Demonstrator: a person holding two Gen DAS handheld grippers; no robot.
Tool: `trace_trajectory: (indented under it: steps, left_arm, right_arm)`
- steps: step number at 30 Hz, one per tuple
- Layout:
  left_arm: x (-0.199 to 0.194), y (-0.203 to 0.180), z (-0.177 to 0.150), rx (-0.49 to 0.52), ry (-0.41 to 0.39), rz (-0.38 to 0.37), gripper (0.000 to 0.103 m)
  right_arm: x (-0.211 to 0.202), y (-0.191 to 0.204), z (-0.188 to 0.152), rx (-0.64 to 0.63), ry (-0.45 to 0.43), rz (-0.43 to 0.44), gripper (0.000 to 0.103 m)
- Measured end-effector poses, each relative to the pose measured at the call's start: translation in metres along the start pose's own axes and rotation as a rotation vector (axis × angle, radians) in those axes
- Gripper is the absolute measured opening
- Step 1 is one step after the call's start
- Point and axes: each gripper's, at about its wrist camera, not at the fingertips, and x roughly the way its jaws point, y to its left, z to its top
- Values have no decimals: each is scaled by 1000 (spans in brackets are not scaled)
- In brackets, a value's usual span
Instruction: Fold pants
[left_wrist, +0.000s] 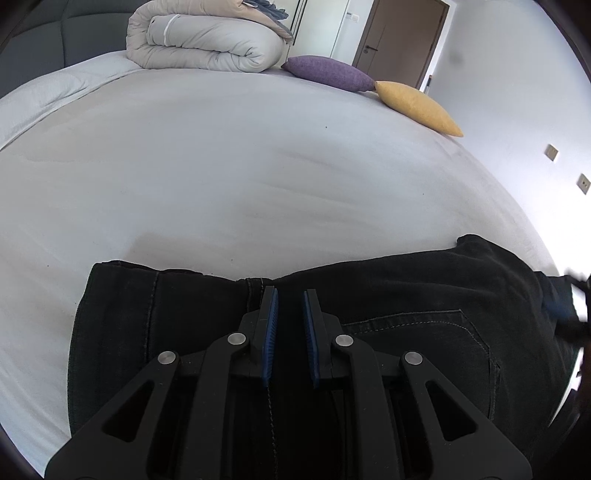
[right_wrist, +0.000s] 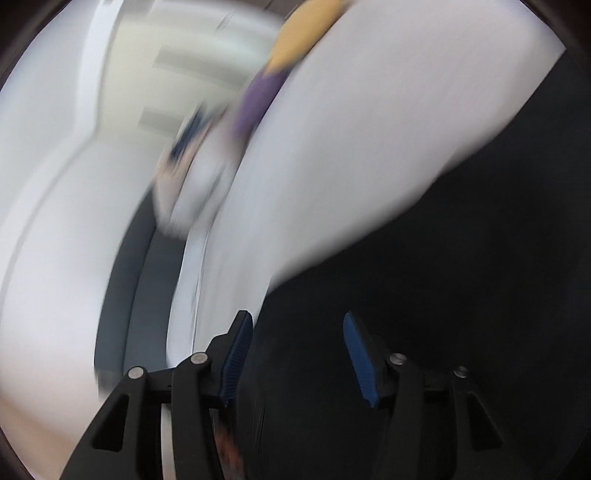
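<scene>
Black denim pants (left_wrist: 406, 314) lie folded on the white bed sheet (left_wrist: 240, 177), a back pocket showing at the right. My left gripper (left_wrist: 290, 291) hovers just over the pants near their far edge, jaws a small gap apart with nothing between them. In the right wrist view, which is badly motion-blurred, my right gripper (right_wrist: 297, 321) is wide open over the dark pants (right_wrist: 461, 258), empty. A blurred dark shape at the right edge of the left wrist view may be the right gripper (left_wrist: 576, 314).
A rolled white duvet (left_wrist: 207, 40) lies at the head of the bed. A purple cushion (left_wrist: 328, 72) and a yellow cushion (left_wrist: 417, 105) lie at the far right edge. A wall with outlets (left_wrist: 552, 151) and a brown door (left_wrist: 402, 37) lie beyond.
</scene>
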Motion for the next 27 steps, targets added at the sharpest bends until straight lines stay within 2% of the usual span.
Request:
trace_trajectory:
  steps: [2, 4, 5, 6, 7, 12, 17, 20, 21, 22, 23, 24, 27]
  left_arm:
    - [0, -2, 0, 7, 1, 9, 14]
    - [1, -4, 0, 9, 2, 15, 14]
    - [1, -4, 0, 10, 2, 17, 14]
    - [1, -6, 0, 10, 1, 20, 14]
    - [1, -6, 0, 11, 1, 23, 14]
    - [4, -12, -1, 20, 1, 41, 14]
    - [7, -19, -1, 27, 1, 64, 14]
    - [4, -19, 3, 5, 12, 50, 14]
    - [2, -20, 4, -2, 18, 56, 14]
    - [-3, -23, 7, -10, 23, 86, 14]
    - [-10, -28, 10, -20, 17, 124, 14]
    - [-18, -36, 12, -24, 4, 141, 14]
    - [-40, -70, 13, -23, -44, 87, 14]
  right_arm:
    - [29, 7, -28, -34, 119, 20, 53]
    - [39, 6, -40, -66, 126, -26, 32]
    - [37, -4, -37, -35, 128, -21, 15]
    - [33, -18, -30, 28, 123, -1, 4]
    - [18, -30, -28, 66, 96, -4, 0]
    - [-71, -81, 11, 141, -173, -94, 0]
    - [-183, -143, 38, 231, -446, -161, 0]
    - [-245, -158, 50, 264, -577, -233, 0]
    - [-263, -154, 50, 255, -617, -283, 12]
    - [-279, -151, 47, 256, -643, -363, 31]
    - [-294, -147, 41, 261, -678, -414, 67]
    - [-309, -144, 31, 268, -719, -403, 79]
    - [-338, -145, 5, 282, -720, -315, 79]
